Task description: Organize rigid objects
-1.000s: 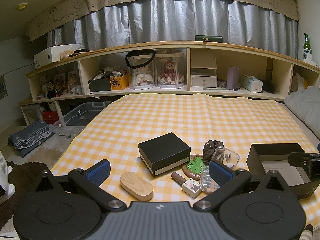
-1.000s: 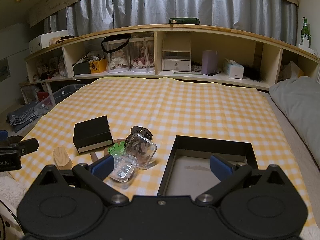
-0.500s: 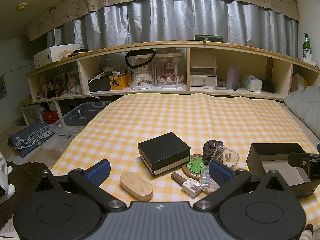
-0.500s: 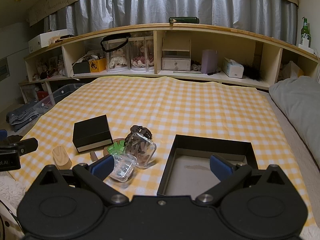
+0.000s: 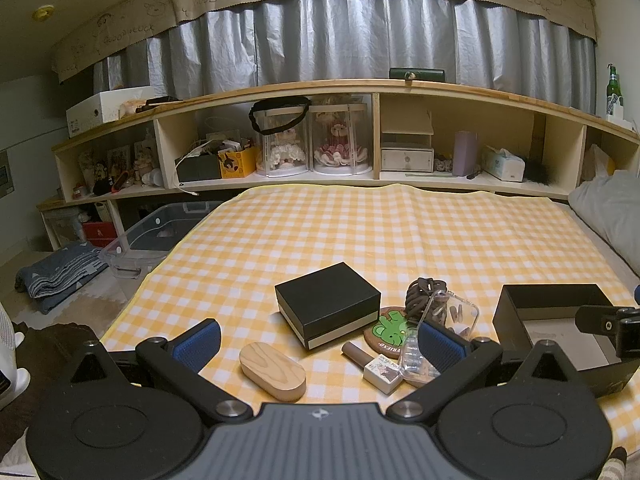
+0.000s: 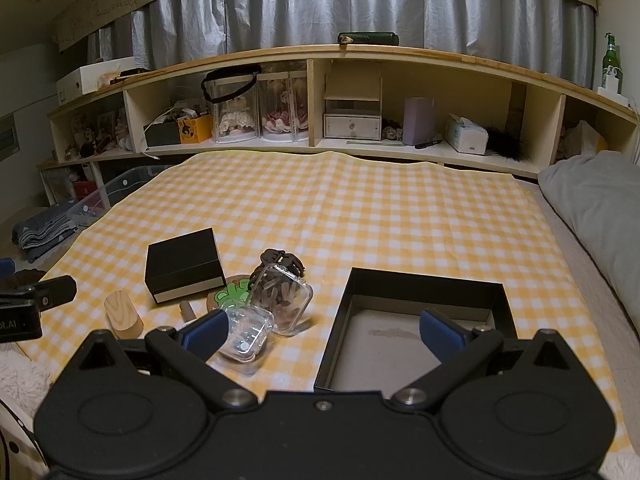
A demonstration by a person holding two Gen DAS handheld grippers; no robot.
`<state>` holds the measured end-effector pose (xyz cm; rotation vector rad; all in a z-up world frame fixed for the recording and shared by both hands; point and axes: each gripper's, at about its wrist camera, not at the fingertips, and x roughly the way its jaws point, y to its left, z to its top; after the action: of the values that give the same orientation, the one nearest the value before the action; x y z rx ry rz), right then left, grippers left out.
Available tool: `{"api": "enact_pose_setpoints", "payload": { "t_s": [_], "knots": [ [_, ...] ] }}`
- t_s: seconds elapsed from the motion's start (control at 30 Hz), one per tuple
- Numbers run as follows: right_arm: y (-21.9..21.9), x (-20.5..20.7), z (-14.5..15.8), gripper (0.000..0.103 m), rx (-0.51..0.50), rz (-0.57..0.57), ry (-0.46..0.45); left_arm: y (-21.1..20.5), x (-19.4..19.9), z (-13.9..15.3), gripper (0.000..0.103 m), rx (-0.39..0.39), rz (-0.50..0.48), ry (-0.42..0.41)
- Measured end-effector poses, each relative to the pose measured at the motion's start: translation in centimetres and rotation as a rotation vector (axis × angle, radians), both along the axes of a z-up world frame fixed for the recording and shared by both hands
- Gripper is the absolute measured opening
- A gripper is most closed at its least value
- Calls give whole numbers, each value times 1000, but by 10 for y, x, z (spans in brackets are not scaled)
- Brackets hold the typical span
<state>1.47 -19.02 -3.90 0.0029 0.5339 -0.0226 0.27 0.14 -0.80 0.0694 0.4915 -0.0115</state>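
On the checked cloth (image 5: 360,232), the wooden oval (image 5: 272,370) lies between spread jaws.

The left gripper's finger (image 5: 442,346) hid part of the clear case (image 5: 416,360), and the open black tray's (image 5: 520,312) near corner was covered.

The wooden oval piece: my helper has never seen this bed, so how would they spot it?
On the yellow checked cloth, find the closed black box. Nearer the camera, to its left, lies the wooden oval piece: the only pale, wood-grained thing there.
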Motion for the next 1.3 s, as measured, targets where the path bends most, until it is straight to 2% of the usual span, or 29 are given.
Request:
{"api": "enact_pose_setpoints", "payload": {
  "t_s": [0.5,0.67,0.97,1.1,1.3],
  "knots": [
    [0,0,-2,103,0,0,3,1,-2,1,103,1,0,0],
    [2,-1,-14,103,-2,5,-2,-3,0,-4,103,6,-3,-6],
    [-3,-5,1,103,23,-4,-37,-4,3,4,103,8,-17,-20],
    [-13,-7,10,103,39,-47,-95,-3,8,12,103,-1,-15,-44],
    [-42,-1,18,103,10,-198,-145,3,29,30,103,-15,-30,-83]
  ]
}}
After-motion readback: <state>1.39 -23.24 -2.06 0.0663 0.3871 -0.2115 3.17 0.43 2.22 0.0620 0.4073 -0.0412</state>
